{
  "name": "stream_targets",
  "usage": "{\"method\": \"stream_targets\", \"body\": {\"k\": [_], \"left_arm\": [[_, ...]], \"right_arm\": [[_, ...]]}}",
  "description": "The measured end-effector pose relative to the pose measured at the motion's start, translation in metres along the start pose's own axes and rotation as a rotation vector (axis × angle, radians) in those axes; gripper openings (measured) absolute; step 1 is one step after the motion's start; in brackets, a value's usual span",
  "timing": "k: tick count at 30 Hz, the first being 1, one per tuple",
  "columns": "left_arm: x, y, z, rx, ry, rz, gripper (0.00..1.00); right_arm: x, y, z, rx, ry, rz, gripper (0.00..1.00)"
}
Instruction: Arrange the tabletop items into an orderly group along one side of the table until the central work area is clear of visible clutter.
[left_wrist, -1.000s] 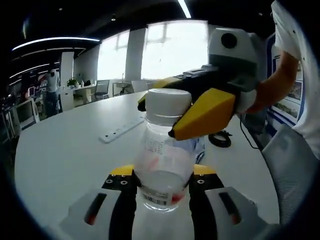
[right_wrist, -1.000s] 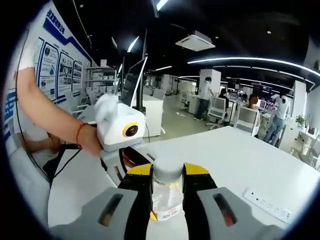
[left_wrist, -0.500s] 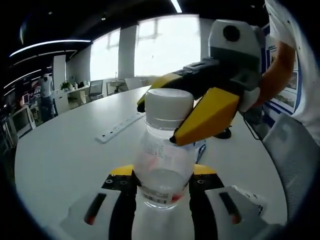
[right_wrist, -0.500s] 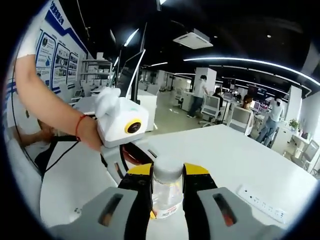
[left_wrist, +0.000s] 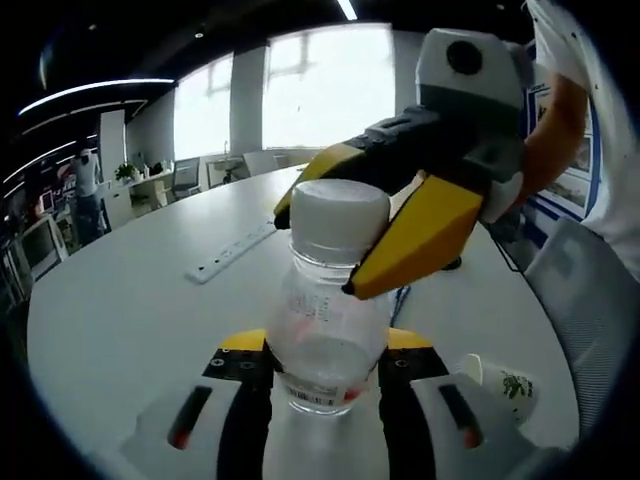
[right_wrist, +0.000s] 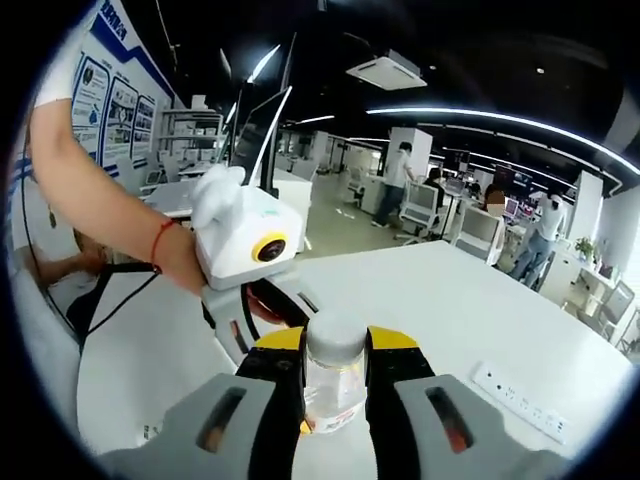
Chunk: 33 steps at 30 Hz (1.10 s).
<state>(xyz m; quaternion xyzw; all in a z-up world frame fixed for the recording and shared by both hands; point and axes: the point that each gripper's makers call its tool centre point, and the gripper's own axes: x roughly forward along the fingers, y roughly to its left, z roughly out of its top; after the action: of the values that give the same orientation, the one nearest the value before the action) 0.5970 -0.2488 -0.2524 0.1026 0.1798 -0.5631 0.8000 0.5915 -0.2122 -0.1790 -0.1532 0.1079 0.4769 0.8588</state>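
Your left fingers (left_wrist: 246, 385) hide the base of the clear plastic bottle with the white cap (left_wrist: 330, 300); its label print is too blurred to read.

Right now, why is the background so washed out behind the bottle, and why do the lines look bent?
In the left gripper view the windows are blown out to white behind the bottle. In the right gripper view the ceiling is dark, with bright light strips. Both fisheye views bow the table edge.

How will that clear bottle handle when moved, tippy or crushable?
The bottle looks nearly empty, so probably light. Its thin clear wall may dent under the left claw. With the right claw on its cap, likely tippy once released.
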Motion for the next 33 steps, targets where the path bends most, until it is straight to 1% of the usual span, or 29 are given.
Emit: {"method": "stream_targets", "body": {"k": [6, 8, 13, 18, 22, 27, 33], "left_arm": [[-0.001, 0.004, 0.001, -0.005, -0.007, 0.004, 0.41], [-0.001, 0.005, 0.002, -0.010, -0.009, 0.008, 0.41], [-0.001, 0.007, 0.004, -0.018, -0.017, 0.022, 0.42], [0.000, 0.007, 0.005, -0.028, -0.023, 0.022, 0.42], [0.001, 0.009, 0.006, -0.036, -0.027, 0.030, 0.43], [0.001, 0.010, 0.008, -0.041, -0.032, 0.033, 0.43], [0.001, 0.012, 0.008, -0.047, -0.038, 0.037, 0.44]], "right_arm": [[0.002, -0.003, 0.000, 0.018, 0.005, -0.010, 0.20], [0.003, -0.006, 0.000, 0.039, 0.011, -0.016, 0.20], [0.004, -0.009, 0.000, 0.061, 0.020, -0.020, 0.20], [0.004, -0.010, 0.000, 0.067, 0.018, -0.025, 0.20], [0.004, -0.012, 0.000, 0.084, 0.017, -0.026, 0.21], [0.005, -0.012, 0.001, 0.083, 0.018, -0.020, 0.21], [0.006, -0.015, 0.000, 0.119, 0.011, -0.013, 0.21]]}}
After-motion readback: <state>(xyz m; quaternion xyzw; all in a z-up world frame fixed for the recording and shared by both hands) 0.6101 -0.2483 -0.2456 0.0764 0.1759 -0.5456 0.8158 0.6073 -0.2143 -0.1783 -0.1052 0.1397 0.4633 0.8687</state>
